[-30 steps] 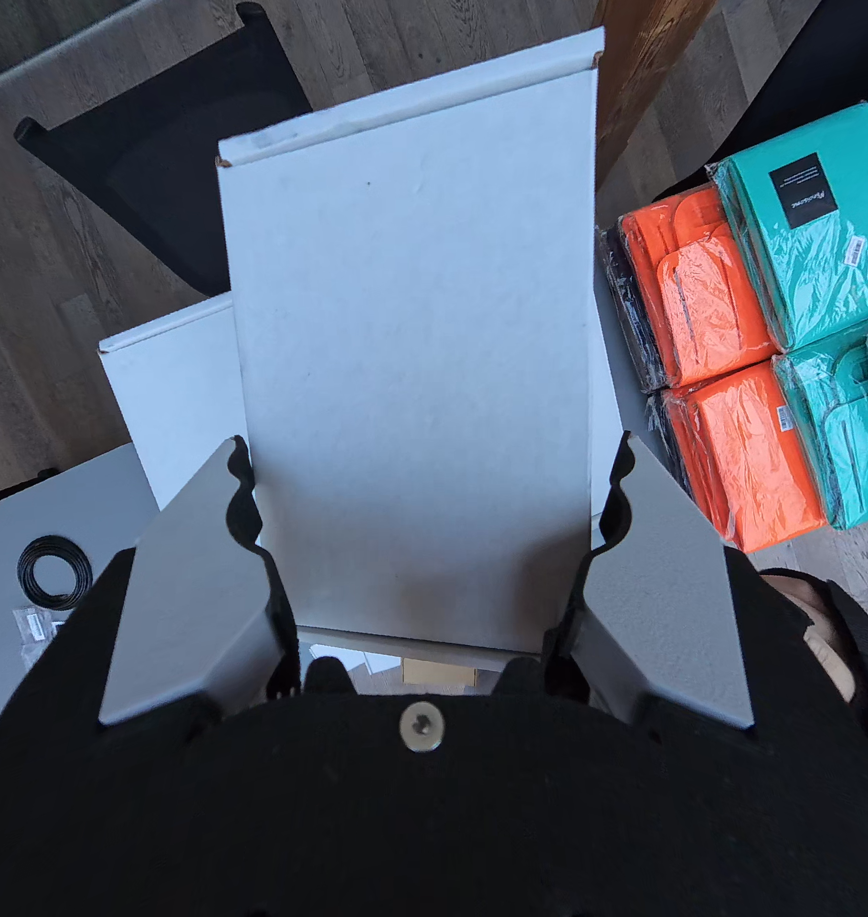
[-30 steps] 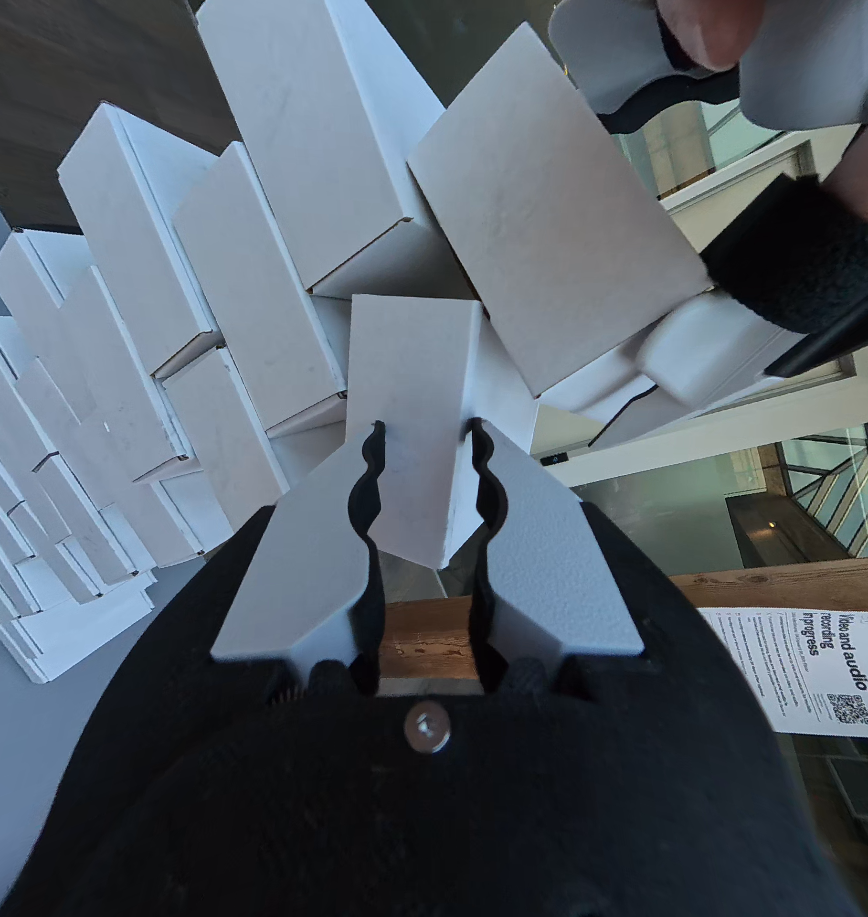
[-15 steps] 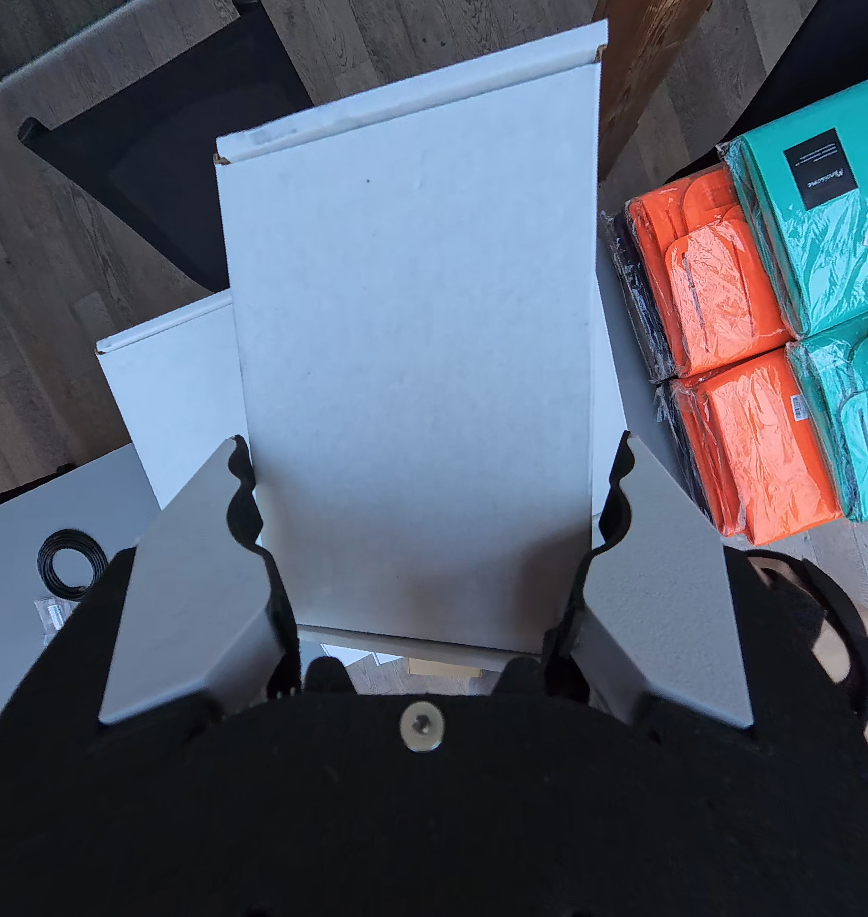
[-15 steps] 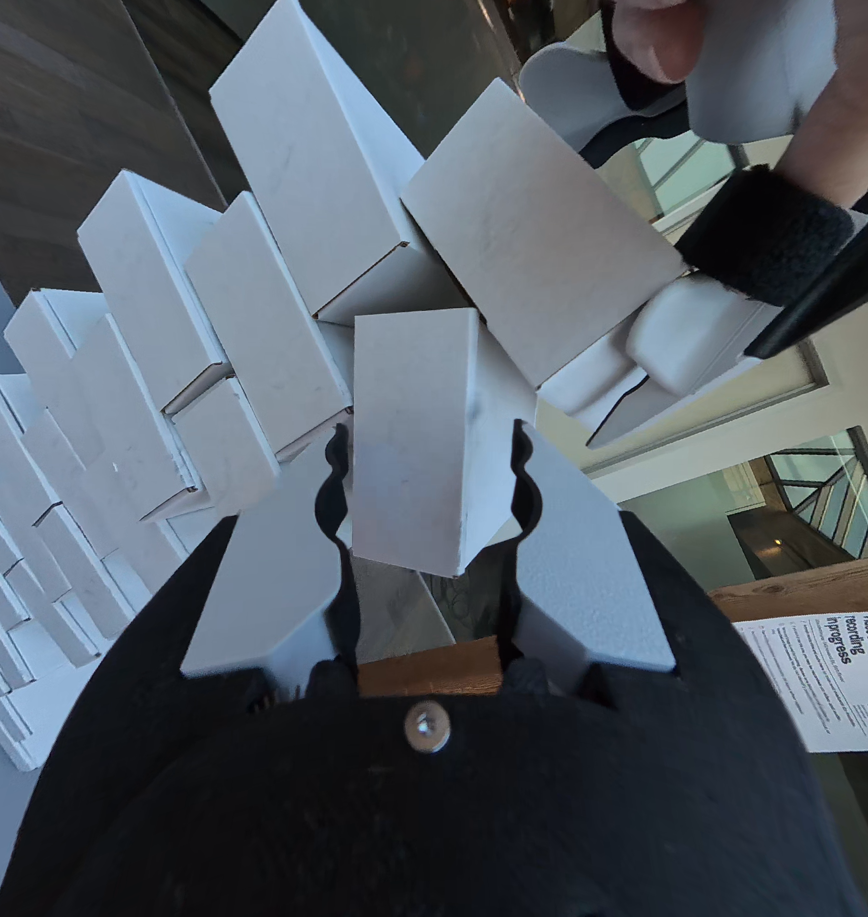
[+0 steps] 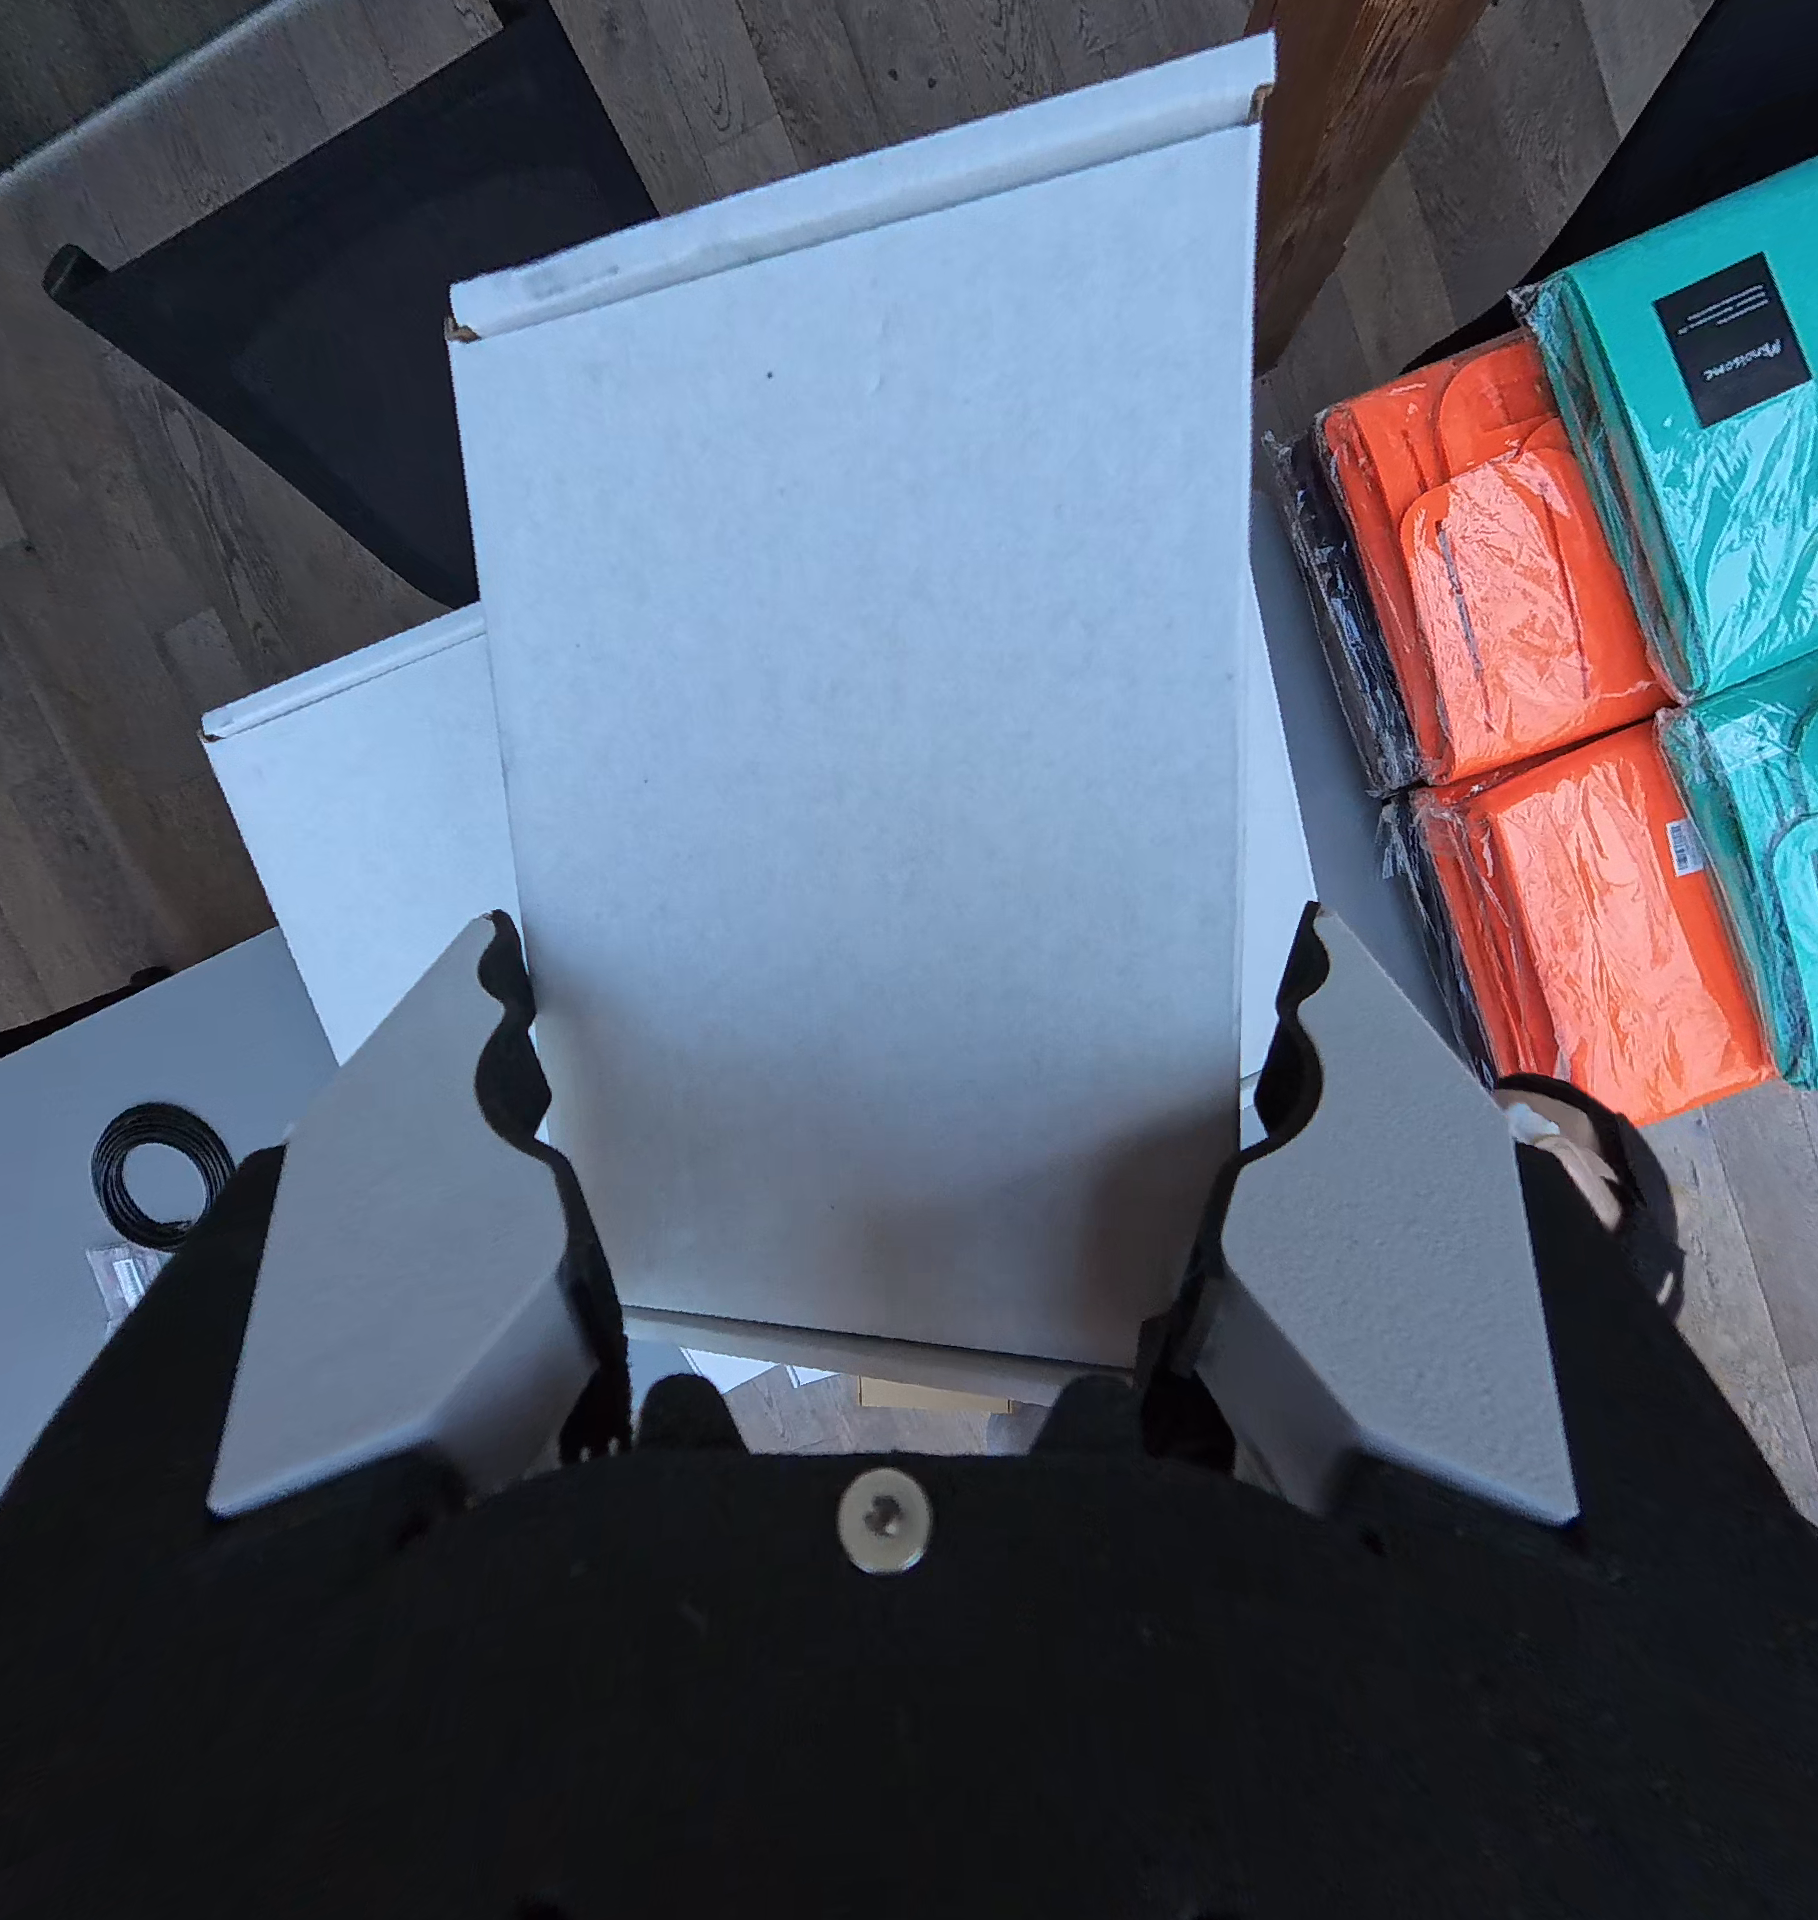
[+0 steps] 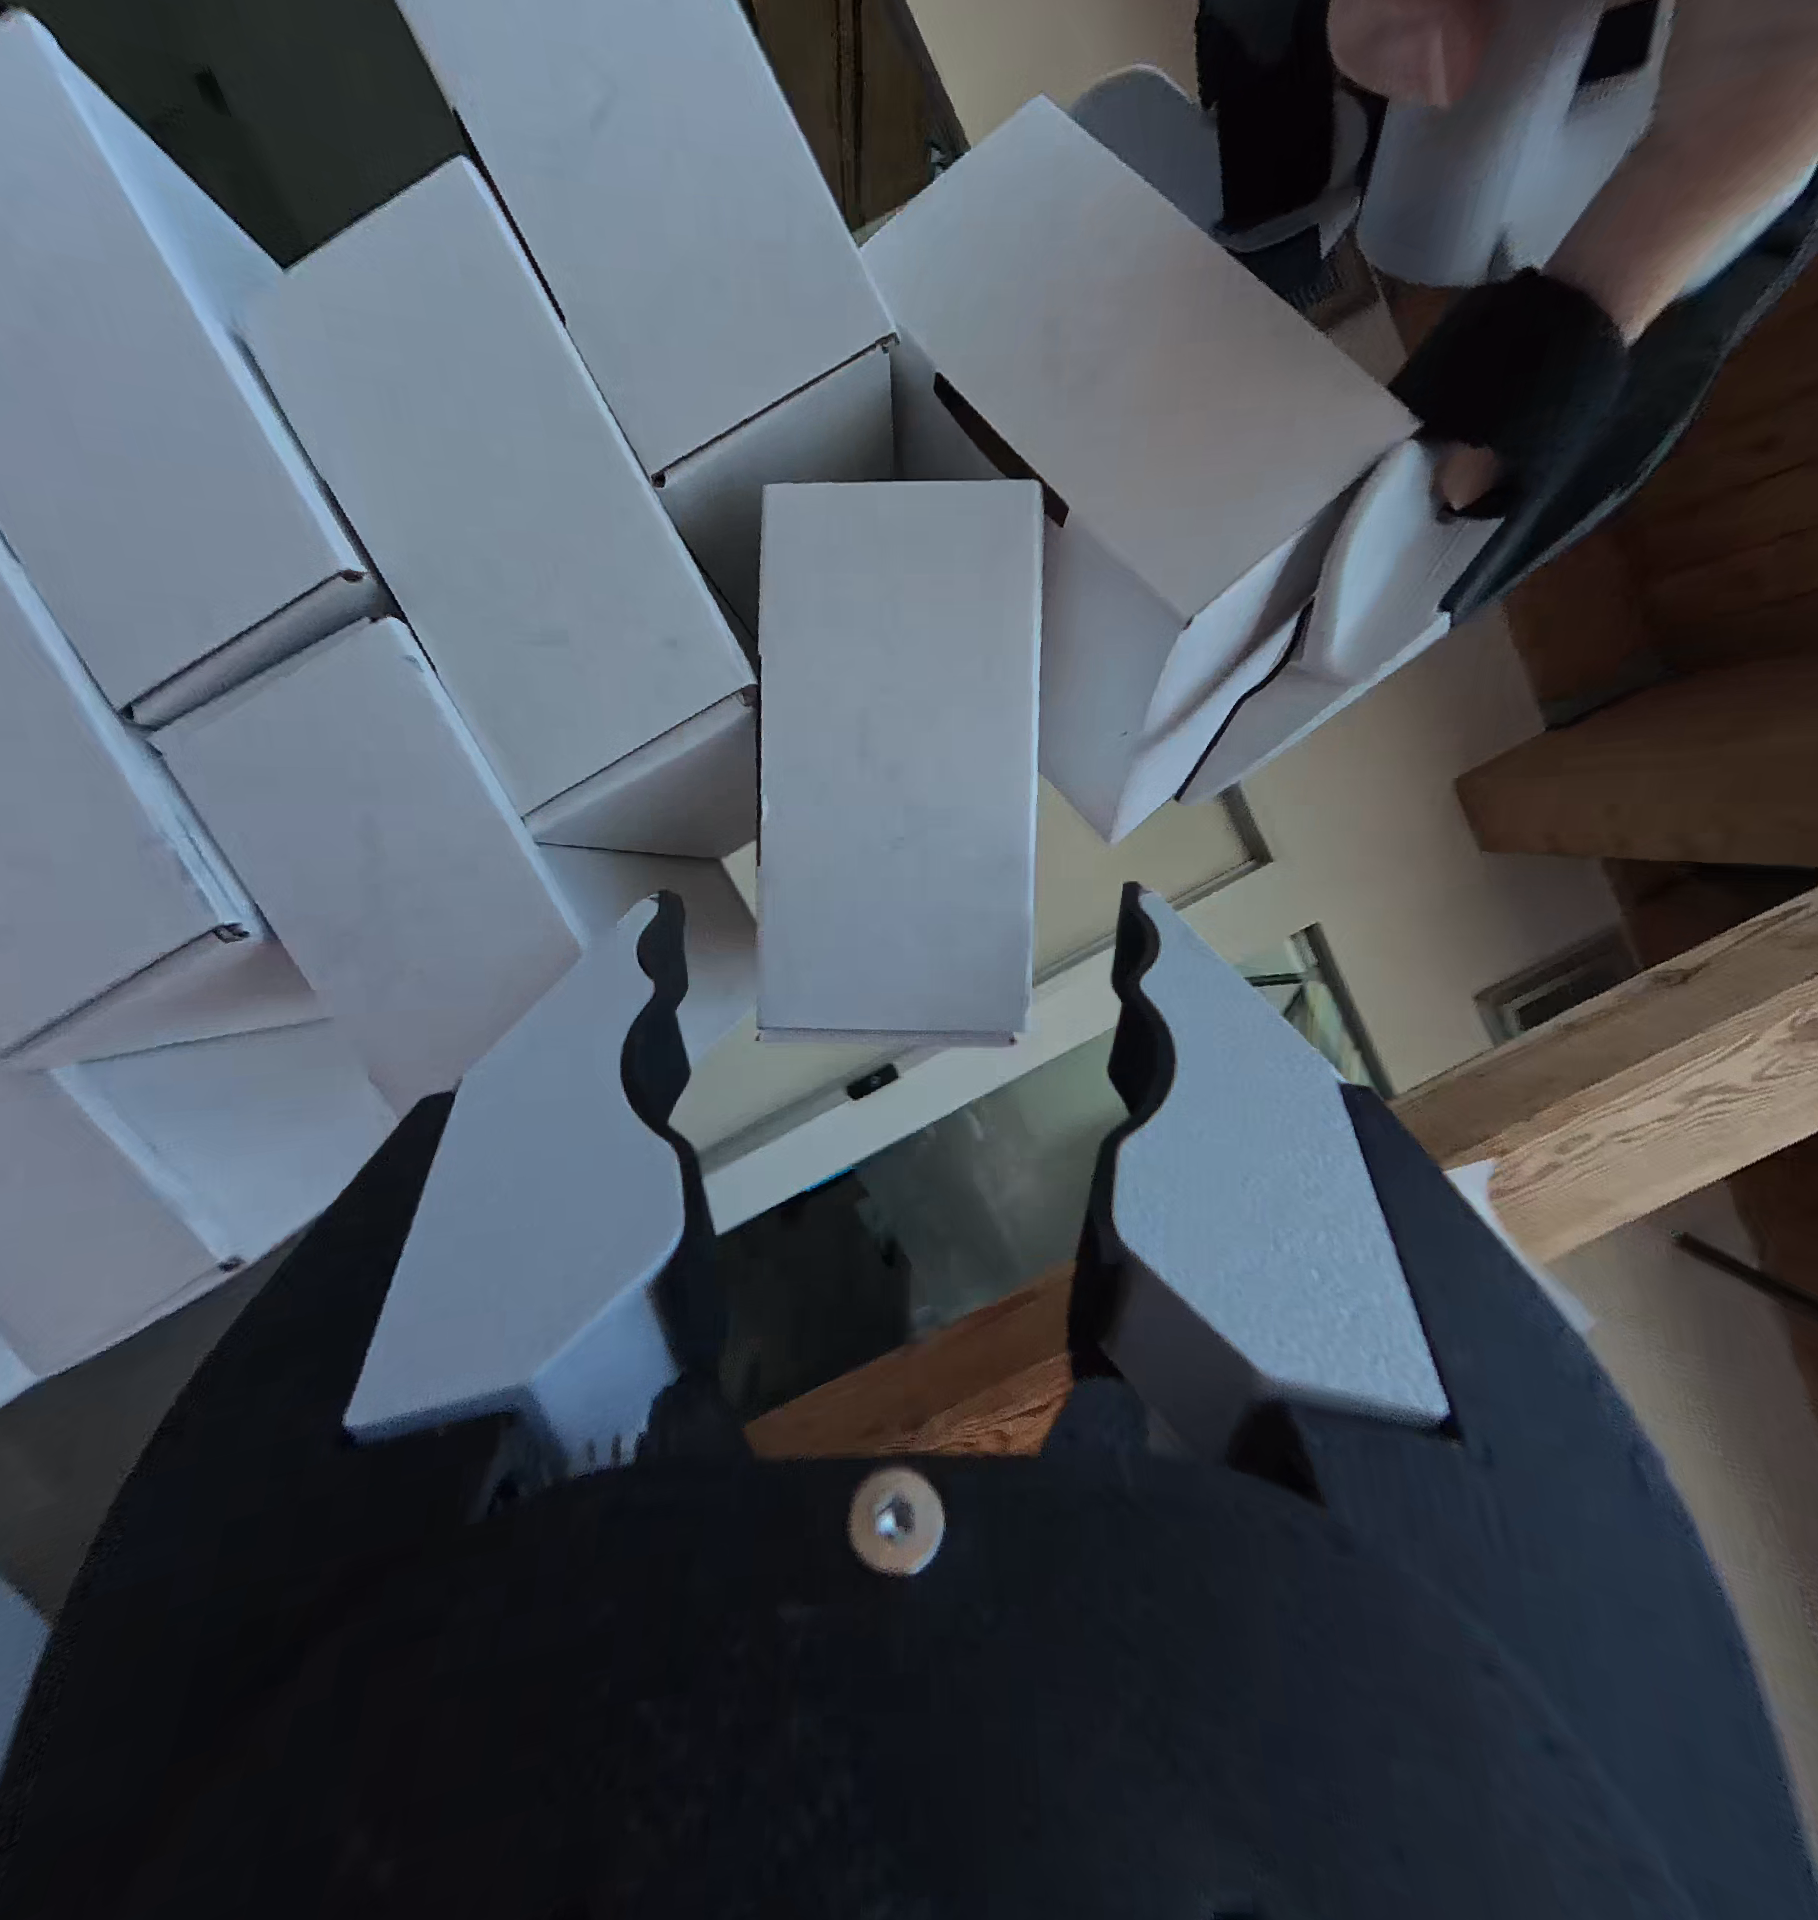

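In the left wrist view my left gripper [image 5: 903, 920] is shut on a large white cardboard box [image 5: 863, 727], with one finger on each long side. A second white panel [image 5: 365, 810] sticks out behind the box at the left. In the right wrist view my right gripper [image 6: 897, 899] is open and empty. Its fingertips stand on either side of the near end of a white flap [image 6: 894, 758] without touching it. The left gripper [image 6: 1331, 582] shows at the top right, held by a person's hand [image 6: 1456, 62] and clamped on the same box [image 6: 1123, 343].
Orange packs [image 5: 1507, 623] and teal packs [image 5: 1736, 436] wrapped in plastic lie at the right on a grey table [image 5: 53, 1143]. A black cable coil [image 5: 157, 1174] lies at the left. A black chair [image 5: 365, 312] stands beyond. Stacked white boxes [image 6: 417, 520] fill the left; wooden beams [image 6: 1663, 1060] are at the right.
My right gripper was shut on the white flap, then opened, let it go and drew back. My left gripper keeps its hold on the box with only slight drift.
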### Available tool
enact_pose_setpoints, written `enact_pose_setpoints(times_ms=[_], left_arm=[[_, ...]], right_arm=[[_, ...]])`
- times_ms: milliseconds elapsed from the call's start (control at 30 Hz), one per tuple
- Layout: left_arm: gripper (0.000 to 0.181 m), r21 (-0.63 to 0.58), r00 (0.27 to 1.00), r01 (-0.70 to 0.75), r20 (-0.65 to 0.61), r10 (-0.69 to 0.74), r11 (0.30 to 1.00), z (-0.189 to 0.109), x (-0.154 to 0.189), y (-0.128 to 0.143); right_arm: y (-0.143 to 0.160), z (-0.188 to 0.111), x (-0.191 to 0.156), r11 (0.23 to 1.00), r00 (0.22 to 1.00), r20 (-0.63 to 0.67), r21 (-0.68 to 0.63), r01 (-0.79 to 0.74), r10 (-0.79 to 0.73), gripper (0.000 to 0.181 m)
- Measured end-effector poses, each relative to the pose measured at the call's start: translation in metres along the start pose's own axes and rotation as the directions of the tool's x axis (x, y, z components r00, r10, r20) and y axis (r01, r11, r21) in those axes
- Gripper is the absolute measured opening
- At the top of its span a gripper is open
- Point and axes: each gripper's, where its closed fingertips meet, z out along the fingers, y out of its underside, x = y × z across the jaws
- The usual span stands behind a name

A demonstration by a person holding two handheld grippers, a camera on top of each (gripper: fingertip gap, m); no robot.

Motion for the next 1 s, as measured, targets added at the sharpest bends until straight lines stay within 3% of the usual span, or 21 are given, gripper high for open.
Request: enact_pose_setpoints(times_ms=[67, 100, 200, 267, 333, 367, 433, 500, 567, 733, 833, 1000], left_arm=[[0.14, -0.001, 1.0, -0.001, 0.002, 0.001, 1.0, 0.0, 0.001, 0.0], [0.14, -0.002, 1.0, -0.001, 0.003, 0.001, 1.0, 0.0, 0.001, 0.0], [0.14, -0.003, 1.0, -0.002, 0.006, 0.002, 1.0, 0.0, 0.001, 0.0], [0.14, -0.007, 1.0, -0.003, 0.007, 0.003, 1.0, 0.0, 0.002, 0.0], [0.14, -0.007, 1.0, -0.004, 0.007, 0.004, 1.0, 0.0, 0.002, 0.0], [0.14, -0.006, 1.0, -0.004, 0.007, 0.004, 1.0, 0.0, 0.002, 0.0], [0.14, -0.004, 1.0, -0.003, 0.007, 0.003, 1.0, 0.001, 0.002, 0.0], [0.14, -0.005, 1.0, -0.004, 0.007, 0.004, 1.0, 0.0, 0.002, 0.001], [0.14, -0.008, 1.0, -0.005, 0.008, 0.005, 1.0, 0.0, 0.002, 0.002], [0.139, -0.008, 1.0, -0.003, 0.007, 0.003, 1.0, 0.0, 0.0, 0.002], [0.14, -0.007, 1.0, -0.003, 0.004, 0.003, 1.0, 0.0, 0.0, 0.002], [0.14, -0.005, 1.0, 0.0, 0.003, 0.0, 1.0, 0.001, -0.001, 0.001]], right_arm=[[0.0, -0.012, -0.001, 0.981, 0.982, 0.044, 0.048, -0.186, 0.184, 0.082], [-0.001, -0.02, 0.001, 0.936, 0.939, 0.087, 0.092, -0.339, 0.332, 0.076], [0.019, -0.031, 0.019, 0.66, 0.668, 0.172, 0.107, -0.744, 0.724, 0.08], [0.036, -0.021, 0.011, 0.557, 0.547, 0.229, 0.022, -0.83, 0.805, 0.088], [0.044, -0.009, -0.007, 0.534, 0.497, 0.271, -0.078, -0.842, 0.824, 0.107], [0.044, -0.004, -0.013, 0.555, 0.512, 0.278, -0.099, -0.826, 0.812, 0.113], [0.038, 0.0, -0.015, 0.712, 0.683, 0.243, -0.055, -0.7, 0.689, 0.113], [0.022, -0.006, -0.007, 0.867, 0.86, 0.164, 0.046, -0.496, 0.483, 0.094], [0.009, -0.011, 0.006, 0.946, 0.951, 0.052, 0.104, -0.308, 0.304, 0.078], [0.021, -0.003, 0.0, 0.999, 0.999, 0.028, -0.036, -0.017, 0.018, 0.079], [0.02, 0.001, -0.001, 0.988, 0.99, -0.027, -0.067, 0.137, -0.139, 0.066], [0.018, 0.012, -0.003, 0.956, 0.961, -0.046, -0.125, 0.265, -0.272, 0.064]])
